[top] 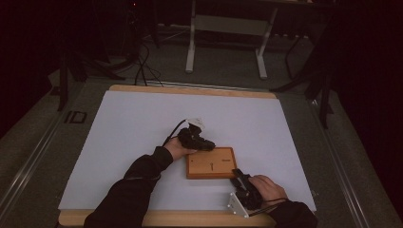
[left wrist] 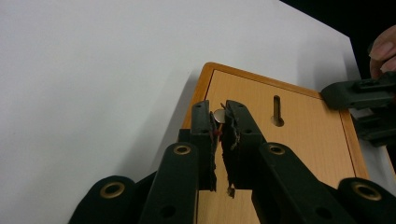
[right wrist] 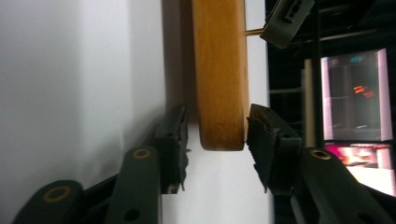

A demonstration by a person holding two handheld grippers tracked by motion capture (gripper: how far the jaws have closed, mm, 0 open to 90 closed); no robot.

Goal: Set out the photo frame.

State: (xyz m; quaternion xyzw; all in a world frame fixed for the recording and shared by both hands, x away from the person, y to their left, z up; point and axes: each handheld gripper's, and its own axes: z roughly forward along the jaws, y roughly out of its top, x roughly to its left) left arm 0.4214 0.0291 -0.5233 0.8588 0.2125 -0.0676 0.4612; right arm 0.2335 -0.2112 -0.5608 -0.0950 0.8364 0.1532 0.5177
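A flat wooden box [top: 211, 164] with a narrow slot [left wrist: 277, 111] in its top lies on the white table near the front. My left gripper [left wrist: 217, 109] hovers over the box's left end, shut on a small grey disc [left wrist: 218, 115] pinched edge-on between its tips. In the high view the left gripper [top: 209, 145] reaches in from the box's far left corner. My right gripper [top: 236, 173] sits at the near right corner. Its jaws [right wrist: 215, 130] straddle that corner of the box [right wrist: 219, 70]: one pad is at the wood, the other stands off with a gap.
The white sheet [top: 142, 142] covers a wooden tabletop whose edge shows at the front [top: 190, 218]. Beyond the table stand a white desk frame [top: 228, 28] and floor cables [top: 142, 66]. A lit screen [right wrist: 355, 93] glows past the right gripper.
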